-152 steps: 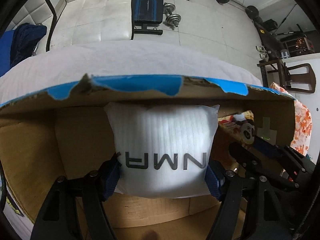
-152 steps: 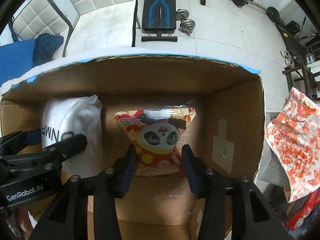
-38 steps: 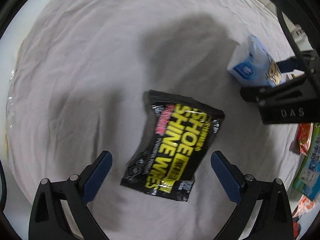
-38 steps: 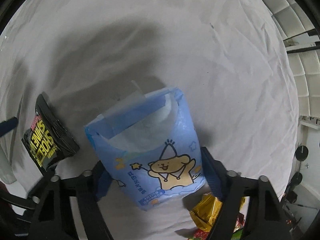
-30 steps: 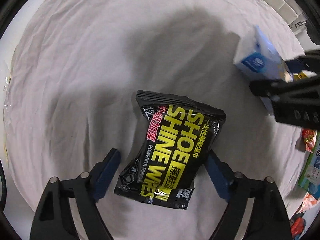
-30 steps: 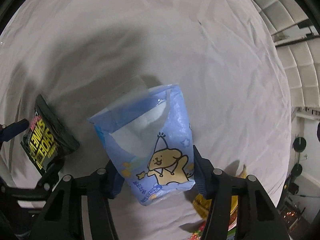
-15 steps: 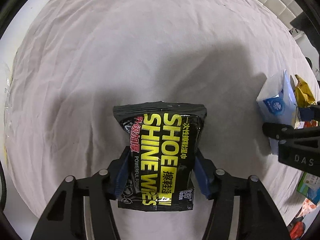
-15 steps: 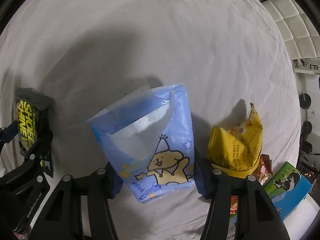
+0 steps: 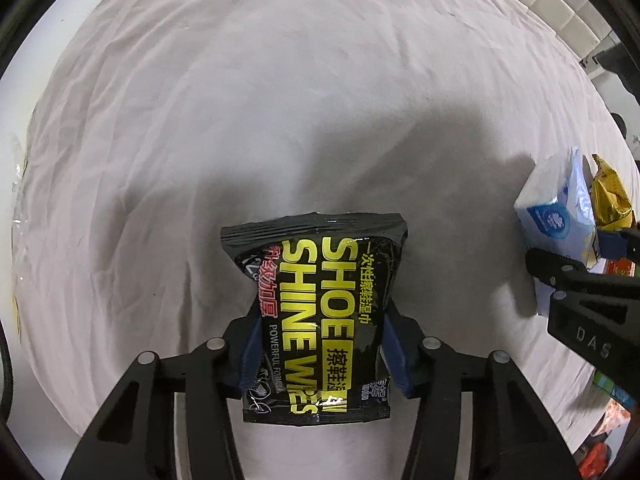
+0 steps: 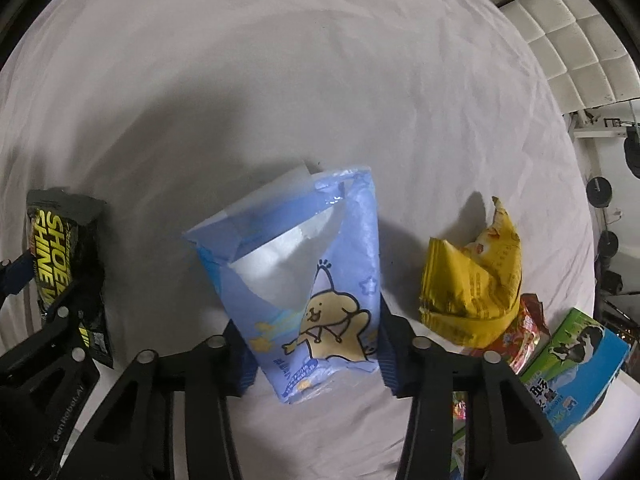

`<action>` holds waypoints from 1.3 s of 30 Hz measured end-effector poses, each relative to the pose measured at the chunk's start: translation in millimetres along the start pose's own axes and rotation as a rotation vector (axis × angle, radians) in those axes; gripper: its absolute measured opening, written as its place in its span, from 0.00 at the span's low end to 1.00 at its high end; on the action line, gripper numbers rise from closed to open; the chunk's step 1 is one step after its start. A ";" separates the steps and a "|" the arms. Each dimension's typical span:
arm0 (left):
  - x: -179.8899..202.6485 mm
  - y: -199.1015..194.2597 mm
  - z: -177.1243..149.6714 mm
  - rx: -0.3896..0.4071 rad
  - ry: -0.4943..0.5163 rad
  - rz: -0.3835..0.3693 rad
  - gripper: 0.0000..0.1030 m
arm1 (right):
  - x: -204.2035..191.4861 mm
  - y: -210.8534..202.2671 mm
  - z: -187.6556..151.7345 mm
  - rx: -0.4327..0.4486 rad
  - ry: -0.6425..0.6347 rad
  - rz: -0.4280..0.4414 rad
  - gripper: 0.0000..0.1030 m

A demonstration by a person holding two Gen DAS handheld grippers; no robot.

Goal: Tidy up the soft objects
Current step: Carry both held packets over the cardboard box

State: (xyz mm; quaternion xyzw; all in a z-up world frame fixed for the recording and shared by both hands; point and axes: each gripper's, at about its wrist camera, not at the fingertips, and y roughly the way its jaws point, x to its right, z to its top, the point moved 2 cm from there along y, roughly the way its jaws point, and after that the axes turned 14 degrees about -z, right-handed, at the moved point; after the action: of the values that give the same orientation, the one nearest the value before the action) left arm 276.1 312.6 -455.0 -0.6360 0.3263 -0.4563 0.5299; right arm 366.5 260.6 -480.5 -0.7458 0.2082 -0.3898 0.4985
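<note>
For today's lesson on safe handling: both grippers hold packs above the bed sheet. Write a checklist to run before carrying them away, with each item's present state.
1. Left gripper shut on shoe wipes pack: ok.
2. Right gripper shut on blue tissue pack: ok.
3. Wipes pack held near its middle: ok.
4. Tissue pack squarely held: not ok, tilted, gripped at its lower end.
5. Yellow snack bag apart from the right gripper: ok.
6. Destination in view: cannot tell.
</note>
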 end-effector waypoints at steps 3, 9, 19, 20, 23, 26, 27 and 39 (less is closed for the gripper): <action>3.8 -9.6 -2.7 0.015 -0.005 -0.001 0.46 | -4.0 4.2 -15.4 -0.003 0.018 0.030 0.45; 10.5 -39.5 -18.3 0.071 -0.007 -0.017 0.46 | 6.5 -10.6 -44.6 0.025 0.074 0.071 0.44; 36.6 -115.6 -38.6 0.202 0.064 -0.066 0.46 | 43.6 -59.5 -116.2 0.119 0.198 0.165 0.44; 40.2 -122.5 -43.4 0.212 0.075 -0.070 0.46 | 48.5 -67.4 -127.4 0.131 0.214 0.175 0.44; 65.0 -151.3 -59.4 0.245 0.113 -0.095 0.46 | 63.8 -85.7 -158.0 0.164 0.258 0.199 0.43; 78.6 -166.5 -70.8 0.270 0.152 -0.124 0.46 | 93.2 -103.1 -183.5 0.200 0.316 0.225 0.43; 85.3 -170.1 -71.2 0.276 0.164 -0.135 0.46 | 99.5 -109.9 -191.3 0.211 0.336 0.236 0.43; 240.9 -188.5 -114.7 0.239 0.426 -0.286 0.46 | 239.4 -112.7 -340.6 0.249 0.654 0.278 0.43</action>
State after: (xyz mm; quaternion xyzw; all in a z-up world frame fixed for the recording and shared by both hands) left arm 246.2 95.4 -212.7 -0.4983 0.2813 -0.6850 0.4511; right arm 234.9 -57.8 -221.2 -0.4802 0.4066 -0.5584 0.5407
